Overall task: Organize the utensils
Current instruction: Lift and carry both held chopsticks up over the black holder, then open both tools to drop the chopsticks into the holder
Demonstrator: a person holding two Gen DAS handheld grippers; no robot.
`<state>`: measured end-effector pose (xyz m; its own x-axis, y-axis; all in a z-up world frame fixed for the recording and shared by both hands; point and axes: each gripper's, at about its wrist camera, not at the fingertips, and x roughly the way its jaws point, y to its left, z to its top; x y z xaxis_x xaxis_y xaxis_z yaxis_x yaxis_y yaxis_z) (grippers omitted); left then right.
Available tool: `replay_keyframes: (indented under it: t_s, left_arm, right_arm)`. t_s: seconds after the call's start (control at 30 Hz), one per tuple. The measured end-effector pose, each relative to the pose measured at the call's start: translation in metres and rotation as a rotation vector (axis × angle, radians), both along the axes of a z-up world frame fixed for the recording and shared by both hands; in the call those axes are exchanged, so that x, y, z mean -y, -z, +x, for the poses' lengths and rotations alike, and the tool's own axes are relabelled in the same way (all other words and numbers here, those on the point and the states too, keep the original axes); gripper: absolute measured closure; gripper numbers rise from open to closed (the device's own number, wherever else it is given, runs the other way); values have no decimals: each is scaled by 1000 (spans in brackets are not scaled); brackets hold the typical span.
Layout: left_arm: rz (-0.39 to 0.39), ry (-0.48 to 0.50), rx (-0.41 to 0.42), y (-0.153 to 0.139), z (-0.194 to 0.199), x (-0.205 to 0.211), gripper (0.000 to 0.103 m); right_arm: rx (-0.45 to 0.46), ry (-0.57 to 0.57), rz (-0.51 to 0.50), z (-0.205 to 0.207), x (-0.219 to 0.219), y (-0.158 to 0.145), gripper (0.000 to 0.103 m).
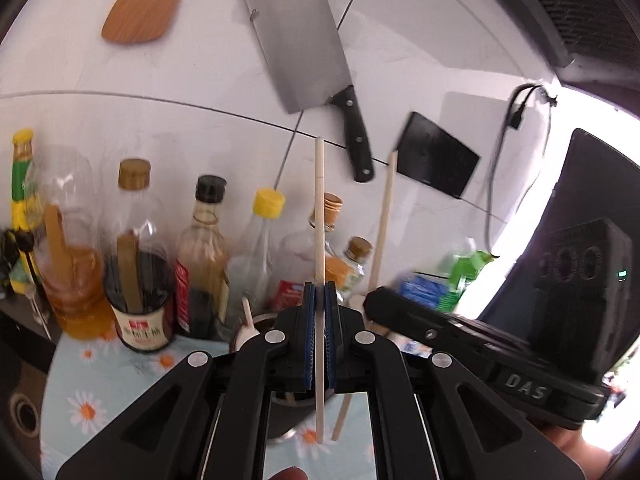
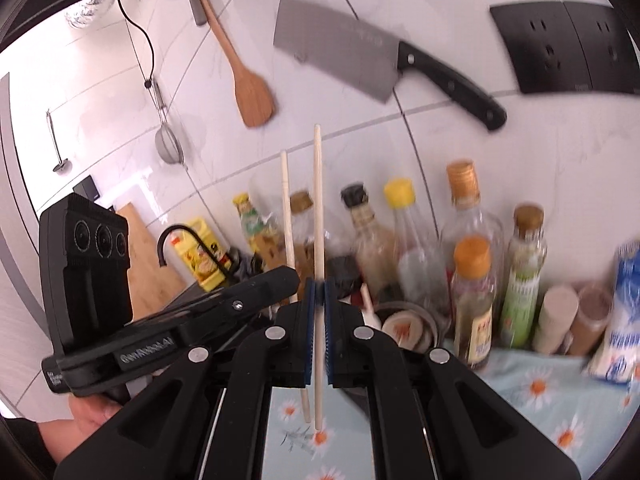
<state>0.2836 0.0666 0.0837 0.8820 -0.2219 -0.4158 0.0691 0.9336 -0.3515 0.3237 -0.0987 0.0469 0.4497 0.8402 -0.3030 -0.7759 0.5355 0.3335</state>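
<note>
In the left wrist view my left gripper [image 1: 319, 286] is shut on a pale wooden chopstick [image 1: 319, 200] that stands upright between the blue pads. To its right, my right gripper [image 1: 374, 300] holds a second chopstick [image 1: 383, 224], slightly tilted. The right wrist view shows my right gripper [image 2: 319, 285] shut on its chopstick [image 2: 318, 200], with my left gripper [image 2: 290, 278] and the other chopstick [image 2: 286, 208] just to the left. Both chopsticks hang above the floral cloth. A round dark holder [image 2: 434, 318] with a white spoon [image 2: 366, 300] sits behind the fingers.
Several sauce and oil bottles [image 1: 138, 264] line the tiled wall. A cleaver [image 1: 304, 40], a wooden spatula [image 1: 140, 8] and a black socket plate [image 1: 436, 156] hang on the wall. A strainer [image 2: 168, 148] hangs at left. The floral cloth [image 2: 540, 392] covers the counter.
</note>
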Motion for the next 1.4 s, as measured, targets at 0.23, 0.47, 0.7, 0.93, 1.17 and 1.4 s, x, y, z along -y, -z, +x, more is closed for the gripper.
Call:
replay_keyframes:
  t_s: [0.23, 0.47, 0.7, 0.93, 1.17, 1.4]
  left_arm:
    - [60, -66, 52, -4, 24, 7, 99]
    - [103, -74, 85, -1, 40, 10, 99]
    - [90, -63, 41, 23, 55, 5, 99]
    - [85, -57, -8, 39, 53, 5, 98]
    - [81, -56, -18, 40, 38, 7, 98]
    - [87, -43, -8, 35, 17, 13, 97]
  right_arm:
    - [62, 58, 47, 27, 3, -1, 98]
    - [54, 78, 64, 48, -4, 12, 98]
    - [15, 75, 28, 59, -11, 30, 98]
    - [-29, 40, -5, 58, -13, 42, 92]
    - [-48, 65, 1, 47, 1, 47, 84]
    - [-31, 76, 3, 27, 14, 38, 84]
